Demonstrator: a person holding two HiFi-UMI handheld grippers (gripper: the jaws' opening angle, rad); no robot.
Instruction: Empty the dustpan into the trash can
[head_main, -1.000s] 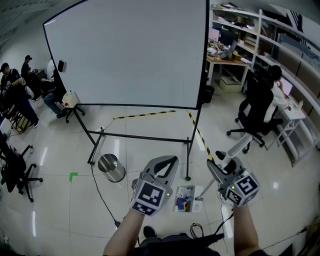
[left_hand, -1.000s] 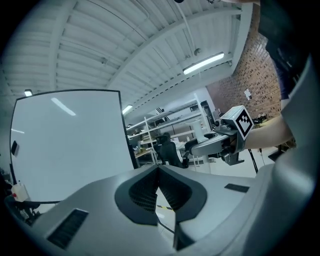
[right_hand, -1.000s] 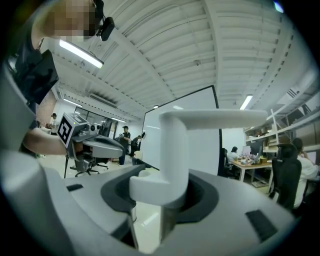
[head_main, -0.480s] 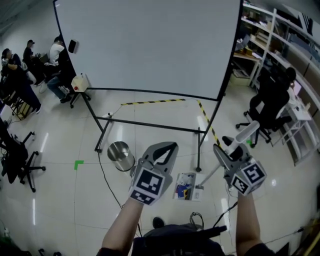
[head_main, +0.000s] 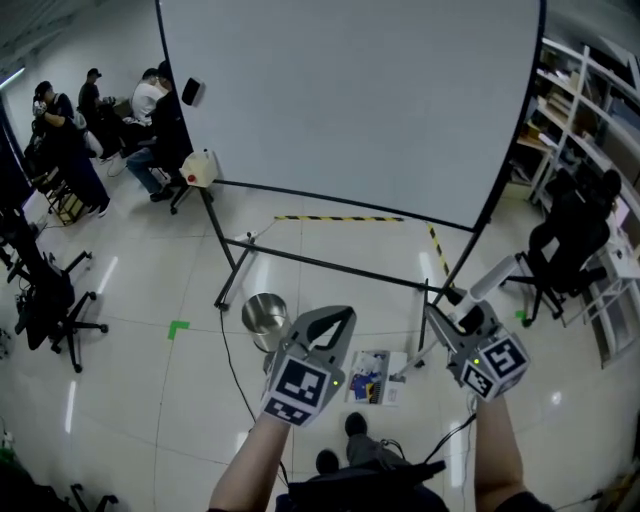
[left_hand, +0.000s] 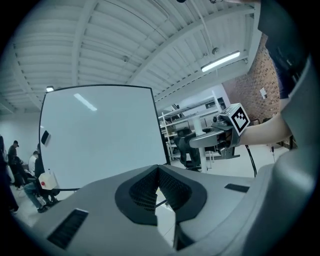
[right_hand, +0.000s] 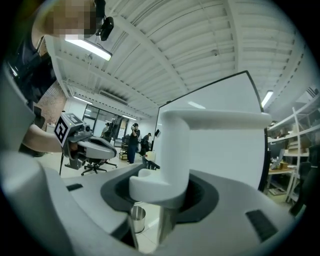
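In the head view a shiny metal trash can (head_main: 265, 318) stands on the floor just left of my left gripper (head_main: 340, 312). That gripper is shut, its pads (left_hand: 158, 172) meeting with nothing between them. My right gripper (head_main: 447, 306) is shut on the white handle (head_main: 497, 275) of the dustpan (head_main: 372, 378). The pan hangs low between the two grippers with colourful scraps in it. In the right gripper view the white handle (right_hand: 172, 150) fills the jaws, and the trash can (right_hand: 137, 219) shows below it.
A large whiteboard on a black stand (head_main: 330, 265) is straight ahead, its legs beside the can. A black cable (head_main: 235, 370) runs over the floor. Yellow-black tape (head_main: 340, 218) lies under the board. People sit at the left (head_main: 150, 110); office chairs (head_main: 60, 300) and shelves (head_main: 590, 90) line the sides.
Both grippers and the dustpan have travelled forward together. The trash can and the whiteboard stand are now closer, with the can right beside the left gripper.
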